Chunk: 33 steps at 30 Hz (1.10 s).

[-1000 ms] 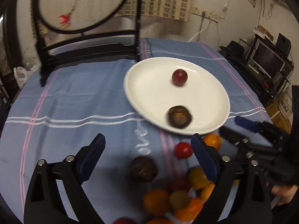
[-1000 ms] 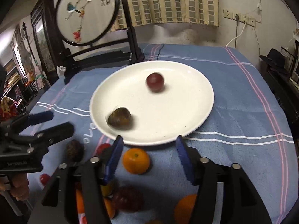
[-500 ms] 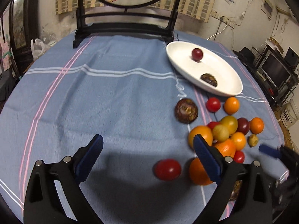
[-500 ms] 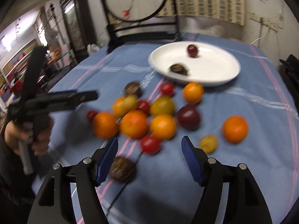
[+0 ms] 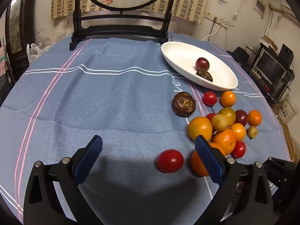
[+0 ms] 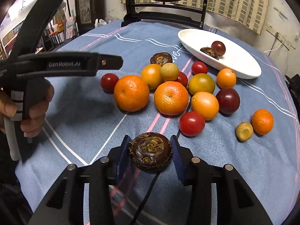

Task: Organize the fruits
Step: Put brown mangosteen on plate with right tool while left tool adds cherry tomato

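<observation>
A white plate (image 5: pixel 180 54) (image 6: pixel 241 63) holds a dark red plum (image 5: pixel 202 63) and a brown water chestnut (image 5: pixel 204 75). A pile of oranges, tomatoes and other small fruits (image 6: pixel 168 93) lies on the blue cloth in front of it. My right gripper (image 6: pixel 151 151) has its blue pads on both sides of a brown water chestnut (image 6: pixel 151 151) lying on the cloth; the left pad touches it, the right pad shows a thin gap. My left gripper (image 5: pixel 148 155) is open and empty above the cloth, with a red tomato (image 5: pixel 170 160) between its fingers.
Another brown water chestnut (image 5: pixel 184 103) lies apart from the pile, near the plate. A dark wooden stand with a round embroidered screen (image 5: pixel 120 28) stands at the table's far edge. A thin black cable (image 6: pixel 148 193) runs under my right gripper.
Both grippers have pulled back from the plate toward the near side of the fruit pile. My right gripper has narrowed around the near water chestnut.
</observation>
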Motion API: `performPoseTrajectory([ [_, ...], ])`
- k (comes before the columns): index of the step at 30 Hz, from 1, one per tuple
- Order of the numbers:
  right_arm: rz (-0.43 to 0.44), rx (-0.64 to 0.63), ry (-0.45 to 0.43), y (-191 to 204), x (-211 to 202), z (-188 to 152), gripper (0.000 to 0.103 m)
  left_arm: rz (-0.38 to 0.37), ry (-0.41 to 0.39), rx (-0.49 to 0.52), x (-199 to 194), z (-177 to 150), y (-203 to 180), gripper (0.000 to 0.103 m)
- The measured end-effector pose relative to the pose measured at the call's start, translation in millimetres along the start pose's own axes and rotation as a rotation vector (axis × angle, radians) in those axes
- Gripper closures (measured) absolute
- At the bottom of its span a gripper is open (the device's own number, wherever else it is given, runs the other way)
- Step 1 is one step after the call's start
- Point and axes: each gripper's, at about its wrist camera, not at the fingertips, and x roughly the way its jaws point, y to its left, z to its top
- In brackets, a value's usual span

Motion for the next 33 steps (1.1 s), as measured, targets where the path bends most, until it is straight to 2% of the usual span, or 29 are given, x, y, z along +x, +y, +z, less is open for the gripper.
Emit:
performPoseTrajectory([
  [3, 0.029, 0.035, -0.009, -7.8, -4.9, -5.6, 0.059, 0.005, 0.008, 0.019, -2.4, -3.8, -1.8, 0.006],
  [11, 0.078, 0.083, -0.026, -20.8, -5.1, -7.4, 0.059, 0.023, 0.019, 0.162, -11.5, -19.8, -23.2, 0.006],
  [13, 0.091, 0.086, -0.032, -22.2, -6.7, -8.5, 0.059, 0.017, 0.027, 0.171, -12.3, -23.7, -23.0, 0.009],
  [15, 0.105, 0.09, -0.039, -23.4, -8.7, -9.4, 0.059, 0.016, 0.049, 0.16, -9.3, -24.4, -18.8, 0.027],
  [16, 0.11, 0.092, -0.043, -23.7, -9.5, -9.5, 0.059, 0.013, 0.067, 0.142, -6.6, -24.4, -14.5, 0.028],
  [20, 0.136, 0.096, -0.055, -24.1, -12.4, -11.5, 0.059, 0.004, 0.096, 0.099, 2.5, -20.5, -8.1, 0.03],
  [25, 0.151, 0.112, -0.063, -26.0, -13.1, -11.4, 0.059, 0.019, 0.098, 0.167, 13.9, -16.1, -28.0, 0.032],
  [26, 0.153, 0.115, -0.063, -26.7, -12.6, -11.4, 0.059, 0.013, 0.094, 0.17, 16.0, -15.2, -30.0, 0.035],
  [28, 0.154, 0.118, -0.062, -27.2, -12.2, -11.5, 0.059, -0.03, 0.114, 0.148, 22.8, -11.9, -29.1, 0.06],
  [30, 0.152, 0.113, -0.062, -26.3, -12.0, -11.7, 0.059, -0.057, 0.105, 0.151, 23.0, -11.1, -30.9, 0.075],
  [33, 0.146, 0.1, -0.064, -24.8, -13.1, -12.0, 0.059, -0.055, 0.111, 0.148, 20.2, -12.6, -31.8, 0.075],
])
